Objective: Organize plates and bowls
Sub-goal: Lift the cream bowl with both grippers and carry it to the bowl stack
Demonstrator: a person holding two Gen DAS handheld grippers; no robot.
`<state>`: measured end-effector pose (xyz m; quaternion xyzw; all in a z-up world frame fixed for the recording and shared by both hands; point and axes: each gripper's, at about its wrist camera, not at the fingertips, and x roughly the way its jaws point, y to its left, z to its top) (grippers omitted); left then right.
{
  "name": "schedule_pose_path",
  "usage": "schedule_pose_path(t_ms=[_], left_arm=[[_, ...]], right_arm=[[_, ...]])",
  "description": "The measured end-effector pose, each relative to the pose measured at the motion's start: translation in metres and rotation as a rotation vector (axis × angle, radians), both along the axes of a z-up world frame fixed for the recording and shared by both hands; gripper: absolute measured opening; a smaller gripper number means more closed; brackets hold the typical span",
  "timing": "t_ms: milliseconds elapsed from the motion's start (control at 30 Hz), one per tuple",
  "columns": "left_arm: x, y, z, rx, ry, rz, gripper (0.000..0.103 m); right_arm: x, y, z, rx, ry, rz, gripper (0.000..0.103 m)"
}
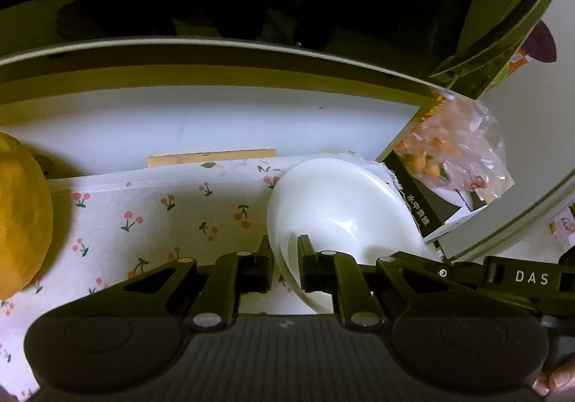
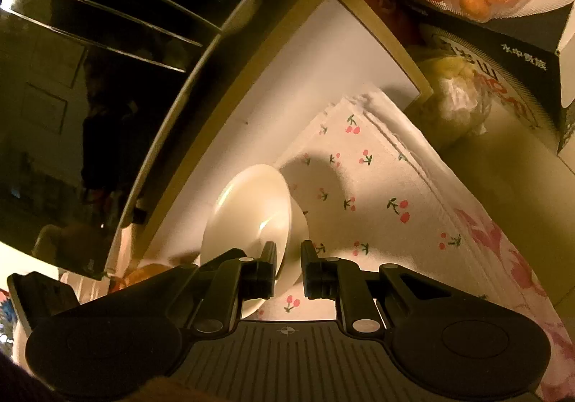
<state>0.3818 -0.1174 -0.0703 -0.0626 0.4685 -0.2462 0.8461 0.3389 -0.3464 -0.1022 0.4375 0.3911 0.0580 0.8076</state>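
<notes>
A: Start with the big things. What lies under it all?

B: A white cloth printed with small red cherries (image 1: 151,215), spread over a pale tabletop. Behind it runs the glossy black front of an appliance (image 2: 107,42), and to one side a black printed carton (image 1: 427,211) carries a clear plastic bag of orange fruit (image 1: 456,147). A large yellow rounded thing (image 1: 18,215) sits at the far left edge of the left view; I cannot tell what it is.

A: And the dishes?

B: The left gripper (image 1: 286,260) has its jaws nearly together, pinching the near rim of a white glossy ceramic bowl (image 1: 341,208) that rests on the cloth just beside the carton. The right gripper (image 2: 288,263) is likewise almost closed, clamped on the rim of a white glazed deep bowl (image 2: 251,211), which is tilted on its side at the cloth's edge near the appliance.

A: So which step is this?

B: Grasping appears done, lifting not yet begun. I'd judge the next move calls for raising each bowl steadily, levelling the tilted one, then nesting them together. Thin rim grips on smooth glaze could slip.
</notes>
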Motion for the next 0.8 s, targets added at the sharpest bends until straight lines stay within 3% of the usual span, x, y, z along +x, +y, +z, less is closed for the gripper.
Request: schedule_pose_path(t_ms=[267,800], left_arm=[[-0.020,0.003,0.023,0.010,-0.012,0.008,0.012],[-0.087,0.023,0.080,0.018,-0.037,0.027,0.013]], right_arm=[[-0.017,0.003,0.021,0.017,0.004,-0.012,0.015],[-0.082,0.031,0.104,-0.034,-0.019,0.001,0.015]])
